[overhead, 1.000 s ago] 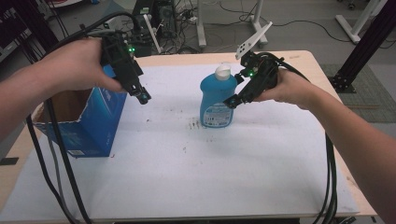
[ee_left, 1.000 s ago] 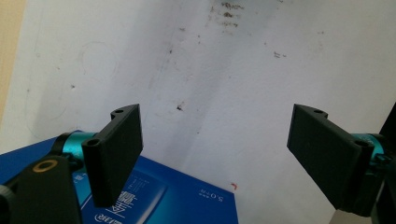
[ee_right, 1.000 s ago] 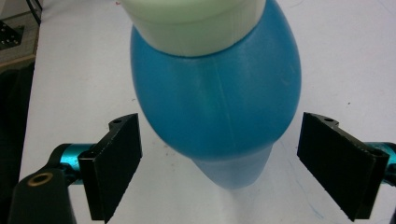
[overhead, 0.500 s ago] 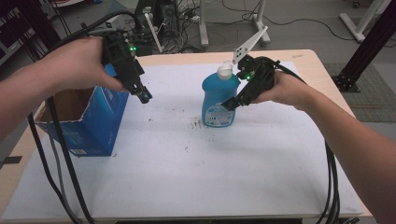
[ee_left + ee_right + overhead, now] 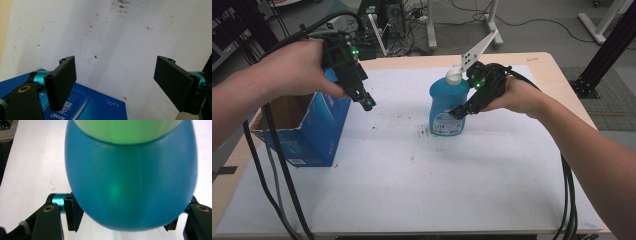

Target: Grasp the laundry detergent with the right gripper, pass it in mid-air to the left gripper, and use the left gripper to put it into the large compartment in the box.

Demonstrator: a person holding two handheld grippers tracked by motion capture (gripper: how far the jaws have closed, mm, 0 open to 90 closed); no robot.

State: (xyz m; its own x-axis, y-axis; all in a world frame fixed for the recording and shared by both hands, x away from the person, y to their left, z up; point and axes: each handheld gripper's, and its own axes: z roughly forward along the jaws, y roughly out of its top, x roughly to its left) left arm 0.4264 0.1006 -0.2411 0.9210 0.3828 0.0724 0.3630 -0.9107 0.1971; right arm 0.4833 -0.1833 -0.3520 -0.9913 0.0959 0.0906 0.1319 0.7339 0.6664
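The blue bottle [image 5: 446, 107] stands upright on the white sheet [image 5: 422, 190] that covers the worktop [image 5: 557, 75], toward the far edge and a little right of the middle, its white cap [image 5: 454, 76] on top. The right claw [image 5: 458, 113] comes at it from the right-hand side, low on the body. Its jaws have just been closing, with the bottle between them; in the right gripper view the bottle [image 5: 131, 182] sits between the two jaws and the pads meet its sides, so the claw is clamped on it.

The left claw [image 5: 366, 101] hangs above the sheet near the far left corner, just beside the open blue box [image 5: 307, 132] that stands at the left edge. Its jaws are wide apart with nothing between them; in the left gripper view the box [image 5: 97, 107] lies under the claw [image 5: 115, 80].
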